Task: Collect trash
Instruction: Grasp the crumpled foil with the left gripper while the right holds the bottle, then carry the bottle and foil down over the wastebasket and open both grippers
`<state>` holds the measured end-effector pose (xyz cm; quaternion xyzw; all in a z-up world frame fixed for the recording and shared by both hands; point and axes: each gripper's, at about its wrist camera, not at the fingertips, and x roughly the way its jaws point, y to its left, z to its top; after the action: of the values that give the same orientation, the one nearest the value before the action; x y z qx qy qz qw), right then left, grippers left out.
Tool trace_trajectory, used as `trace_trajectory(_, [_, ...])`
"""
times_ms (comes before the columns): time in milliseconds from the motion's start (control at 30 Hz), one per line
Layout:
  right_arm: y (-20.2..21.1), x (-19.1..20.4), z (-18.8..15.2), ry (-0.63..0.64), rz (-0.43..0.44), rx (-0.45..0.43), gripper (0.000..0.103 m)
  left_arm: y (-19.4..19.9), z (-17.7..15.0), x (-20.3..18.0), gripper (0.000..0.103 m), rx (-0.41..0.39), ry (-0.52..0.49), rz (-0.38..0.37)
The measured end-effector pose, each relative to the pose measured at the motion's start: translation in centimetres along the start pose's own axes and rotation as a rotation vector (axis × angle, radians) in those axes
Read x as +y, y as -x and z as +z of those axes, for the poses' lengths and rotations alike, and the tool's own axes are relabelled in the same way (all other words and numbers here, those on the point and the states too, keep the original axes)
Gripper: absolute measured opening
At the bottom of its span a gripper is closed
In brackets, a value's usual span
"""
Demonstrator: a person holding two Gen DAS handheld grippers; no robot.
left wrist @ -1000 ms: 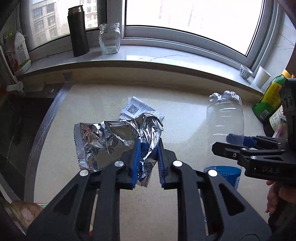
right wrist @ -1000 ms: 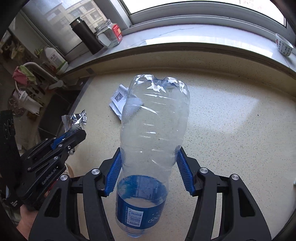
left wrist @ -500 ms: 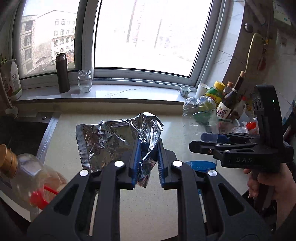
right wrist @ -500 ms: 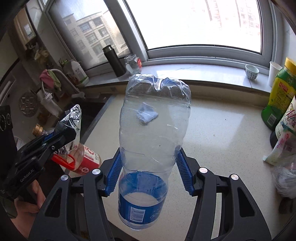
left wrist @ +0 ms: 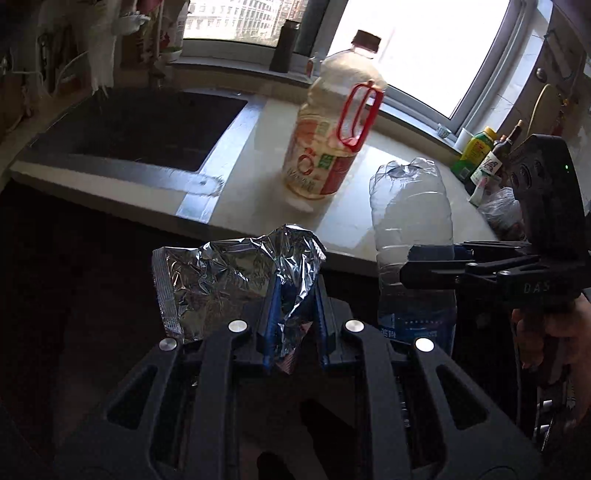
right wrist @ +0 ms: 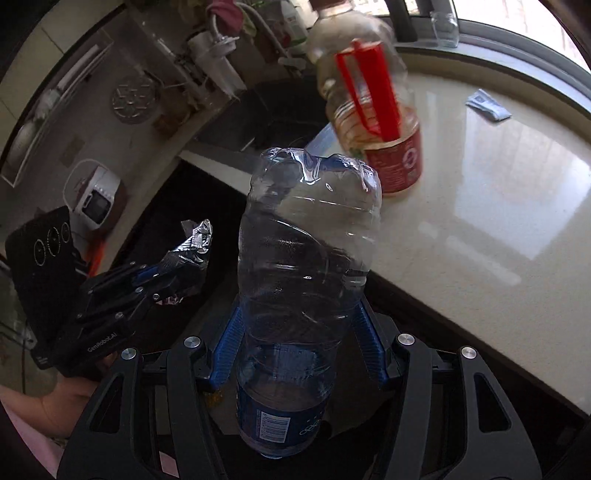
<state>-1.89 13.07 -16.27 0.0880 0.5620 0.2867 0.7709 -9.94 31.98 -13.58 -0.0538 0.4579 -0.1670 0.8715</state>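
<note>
A crumpled silver foil wrapper [left wrist: 236,280] is pinched in my left gripper [left wrist: 294,317], which is shut on it and hangs off the counter's front edge over dark space. My right gripper [right wrist: 299,332] is shut on an empty clear plastic bottle [right wrist: 306,243] with a blue label, held bottom end up. In the left wrist view the bottle [left wrist: 412,221] and right gripper [left wrist: 480,273] sit just to the right of the wrapper. In the right wrist view the left gripper [right wrist: 173,273] with the wrapper [right wrist: 192,247] is at lower left. A white paper scrap [right wrist: 487,105] lies on the counter.
A large oil bottle [left wrist: 332,125] with a red handle stands near the counter [left wrist: 369,221] front edge beside the dark sink [left wrist: 147,125]. Sauce bottles [left wrist: 480,155] and a bag crowd the right end. A thermos [left wrist: 284,46] and a jar [right wrist: 443,24] stand on the window sill.
Both grippers have pulled back from over the counter to beyond its front edge, carrying the wrapper and the bottle. The oil bottle has come into view ahead.
</note>
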Motion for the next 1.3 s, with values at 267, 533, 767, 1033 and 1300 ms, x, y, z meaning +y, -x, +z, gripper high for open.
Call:
trace_trajectory(267, [-21.8, 8.0, -1.5, 0.137, 0.094, 0.231, 0.058, -3.6, -11.5, 15.7, 0.015, 0.092, 0.319, 0.206])
trace_trajectory(533, [-43.2, 8.0, -5.0, 0.175, 0.015, 0.292, 0.058, -16.7, -21.4, 27.5, 0.017, 0.160, 0.569, 0.240])
trace_trajectory(767, [-58.0, 5.0, -7.6, 0.218, -0.067, 0.261, 0.060, -29.7, -29.0, 35.9, 0.027, 0.196, 0.734, 0.208])
trace_trajectory(1033, [-67.4, 3.9, -11.4, 0.269, -0.140, 0.457, 0.063, -37.3, -34.3, 38.6, 0.073, 0.397, 0.756, 0.255])
trace_trajectory(1300, [-59.1, 1.9, -10.7, 0.261, -0.143, 0.418, 0.069, -29.9, -33.9, 36.4, 0.073, 0.348, 0.720, 0.275])
